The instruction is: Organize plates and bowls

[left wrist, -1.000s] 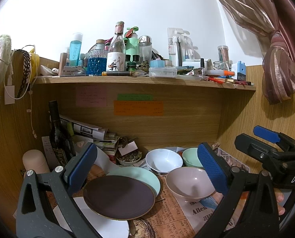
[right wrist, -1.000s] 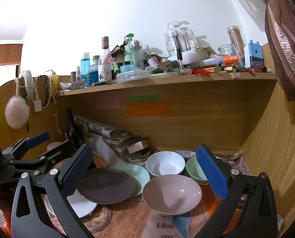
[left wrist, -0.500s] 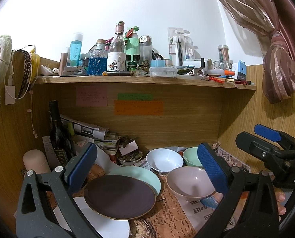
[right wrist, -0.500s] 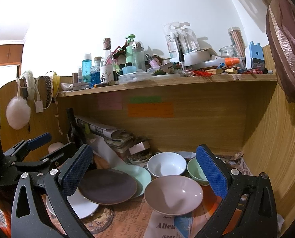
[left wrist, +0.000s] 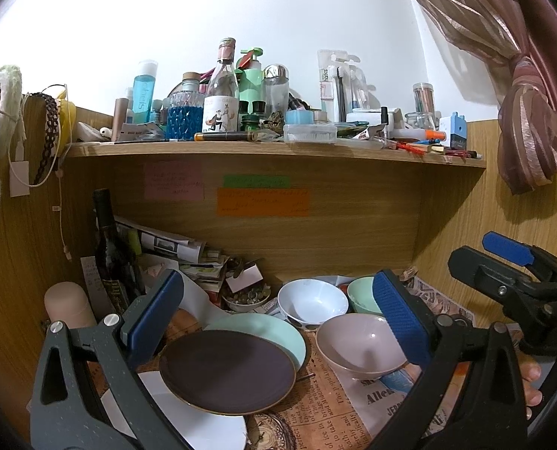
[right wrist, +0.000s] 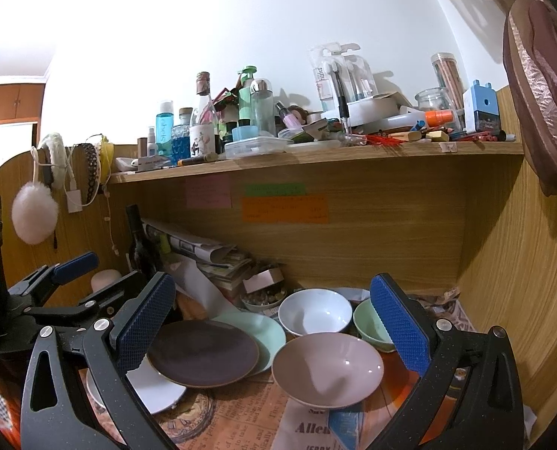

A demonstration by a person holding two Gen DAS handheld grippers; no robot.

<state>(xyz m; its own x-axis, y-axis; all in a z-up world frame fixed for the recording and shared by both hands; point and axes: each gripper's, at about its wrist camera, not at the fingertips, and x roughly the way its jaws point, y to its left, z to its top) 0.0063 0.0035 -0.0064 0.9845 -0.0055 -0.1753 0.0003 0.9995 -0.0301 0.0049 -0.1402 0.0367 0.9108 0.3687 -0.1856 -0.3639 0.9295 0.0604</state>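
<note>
The bench (right wrist: 439, 300) is covered with printed newspaper (right wrist: 241, 423). On the paper rest a pink bowl (right wrist: 327, 369), a white bowl (right wrist: 314, 313), a green bowl (right wrist: 370, 324) and a white plate (right wrist: 158, 393) under overlapping brown plate (right wrist: 203, 352) and mint plate (right wrist: 267, 332).
</note>
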